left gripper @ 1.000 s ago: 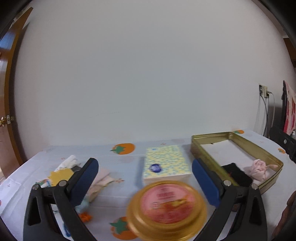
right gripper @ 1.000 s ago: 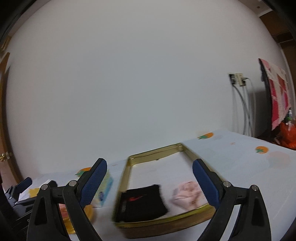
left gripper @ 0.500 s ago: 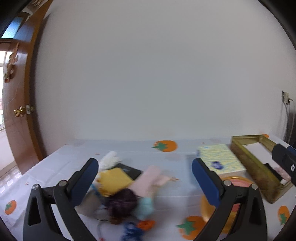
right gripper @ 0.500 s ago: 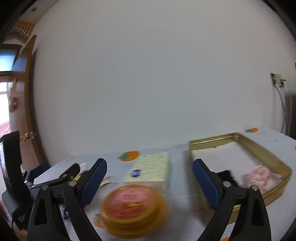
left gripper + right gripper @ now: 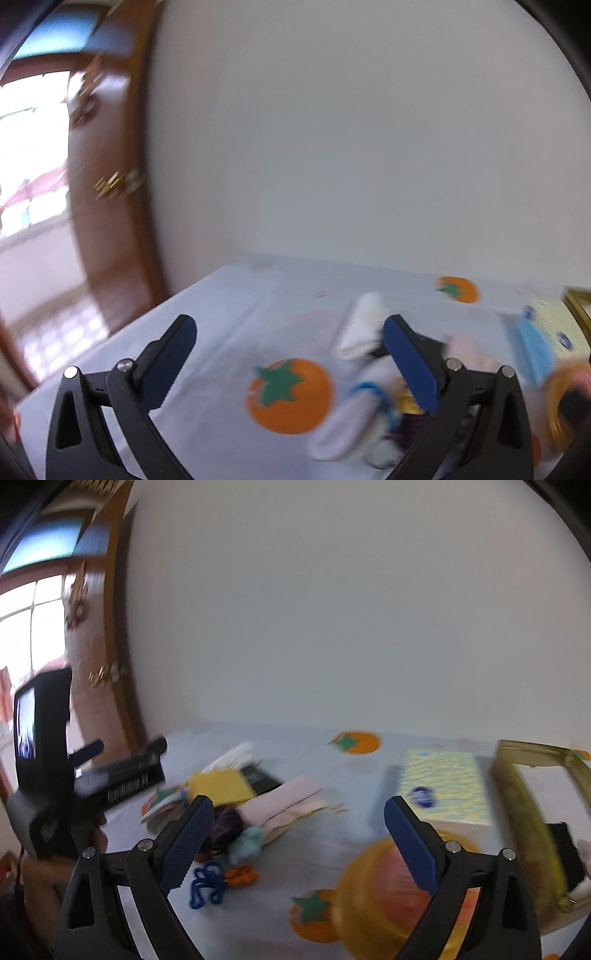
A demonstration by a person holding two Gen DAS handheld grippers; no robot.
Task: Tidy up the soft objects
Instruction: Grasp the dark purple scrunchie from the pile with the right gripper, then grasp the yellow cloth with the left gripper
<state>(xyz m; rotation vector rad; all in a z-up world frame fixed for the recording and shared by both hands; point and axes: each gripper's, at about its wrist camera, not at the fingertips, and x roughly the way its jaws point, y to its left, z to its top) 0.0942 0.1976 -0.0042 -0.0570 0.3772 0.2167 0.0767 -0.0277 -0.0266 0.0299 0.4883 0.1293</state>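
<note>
Both claws are wide open w/ nothing in them atm. Our left claw (image 5: pixel 288 347) points at the left end of the bench (image 5: pixel 236 306), over one of the orange fruit prints on the cloth, and the soft stuff sits just to its right: a white sock (image 5: pixel 360 325) plus a blurry bundle behind the right finger. Too smeared to say more from that cam.

Right claw (image 5: pixel 297 825) gives a better look. The pile (image 5: pixel 255 801) is a heap on purpose, prob just dumped there to sort: yellow cloth (image 5: pixel 221 786) on top, pink folded fabric (image 5: pixel 291 797) beside it, a light blue fuzzy thing (image 5: pixel 247 843) at the front, blue cord (image 5: pixel 205 884) and an orange bit (image 5: pixel 240 876) loose on the bench nearby. Tissue box (image 5: pixel 443 786) and a round yellow tin (image 5: pixel 384 897) sit between the pile and the gold tray (image 5: pixel 524 812) on the right, which already has something black in it, so we reckon that's the drop spot.

Imo we're lining up the next pick from the pile; the tin is in the way of a straight carry.
</note>
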